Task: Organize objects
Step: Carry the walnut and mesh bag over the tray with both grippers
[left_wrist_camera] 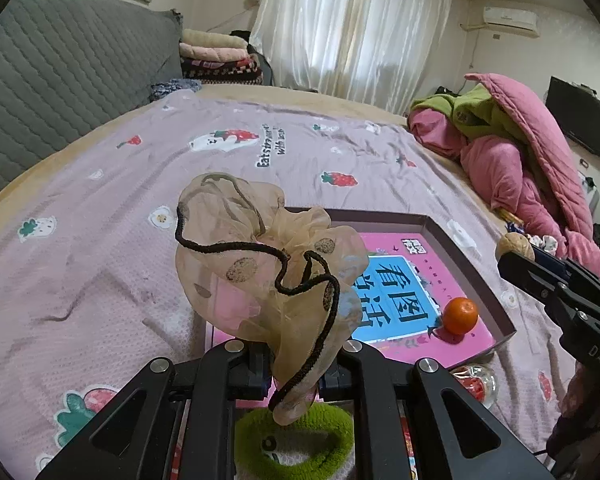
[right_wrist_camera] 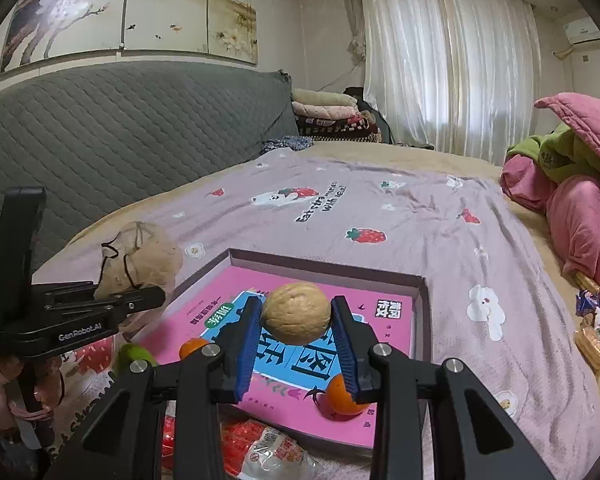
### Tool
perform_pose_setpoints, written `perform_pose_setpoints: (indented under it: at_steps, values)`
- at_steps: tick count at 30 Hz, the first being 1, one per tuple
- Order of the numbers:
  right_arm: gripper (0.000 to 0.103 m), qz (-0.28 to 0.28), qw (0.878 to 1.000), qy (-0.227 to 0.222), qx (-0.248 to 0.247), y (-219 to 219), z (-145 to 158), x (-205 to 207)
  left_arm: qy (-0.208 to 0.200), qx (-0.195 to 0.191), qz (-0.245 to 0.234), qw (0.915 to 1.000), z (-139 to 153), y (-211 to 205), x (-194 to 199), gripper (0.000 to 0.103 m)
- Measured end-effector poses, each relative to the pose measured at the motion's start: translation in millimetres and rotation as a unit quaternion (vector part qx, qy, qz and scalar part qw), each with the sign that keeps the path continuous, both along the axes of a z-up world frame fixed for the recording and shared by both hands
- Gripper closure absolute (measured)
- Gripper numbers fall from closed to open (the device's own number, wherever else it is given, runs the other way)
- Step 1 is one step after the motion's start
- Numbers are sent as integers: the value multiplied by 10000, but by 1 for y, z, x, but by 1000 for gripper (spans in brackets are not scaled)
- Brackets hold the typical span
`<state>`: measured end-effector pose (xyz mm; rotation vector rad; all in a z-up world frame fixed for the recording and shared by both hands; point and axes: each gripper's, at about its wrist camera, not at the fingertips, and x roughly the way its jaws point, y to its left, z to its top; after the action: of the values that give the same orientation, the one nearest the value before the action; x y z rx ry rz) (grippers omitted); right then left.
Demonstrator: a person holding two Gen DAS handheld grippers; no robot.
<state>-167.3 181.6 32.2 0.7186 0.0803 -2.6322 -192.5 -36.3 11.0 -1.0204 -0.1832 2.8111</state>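
The left tool (right_wrist_camera: 140,296), marked "GenRobot.AI", pinched a sheer beige scrunchie (left_wrist_camera: 260,264) tangled with a black cord (left_wrist_camera: 300,280), held above the near left corner of a shallow box (right_wrist_camera: 328,262). The right tool (right_wrist_camera: 296,320) pinched a walnut (right_wrist_camera: 296,312) over the box's pink book (right_wrist_camera: 384,320), whose cover carried large Chinese characters. An orange (left_wrist_camera: 460,315) lay on the book. The box sat on a bed under a lilac strawberry-print sheet (right_wrist_camera: 400,216) reading "Eat strawberries with..." A grey quilted headboard (right_wrist_camera: 120,132), white curtains (right_wrist_camera: 452,64) and a wall air conditioner (left_wrist_camera: 510,16) stood beyond.
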Motion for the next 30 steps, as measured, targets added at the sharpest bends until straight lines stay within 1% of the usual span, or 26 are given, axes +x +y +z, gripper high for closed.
perform_pose_setpoints:
  at_steps: [16,30]
  values:
    - [67,100,9992,-277,271,-15,-24,-12,-250,7,-73,9997,-24,3,-21,87]
    - [67,263,9963,-656,495,-30,-52,-22,-473,99,-181,9987,-40,6,-37,86]
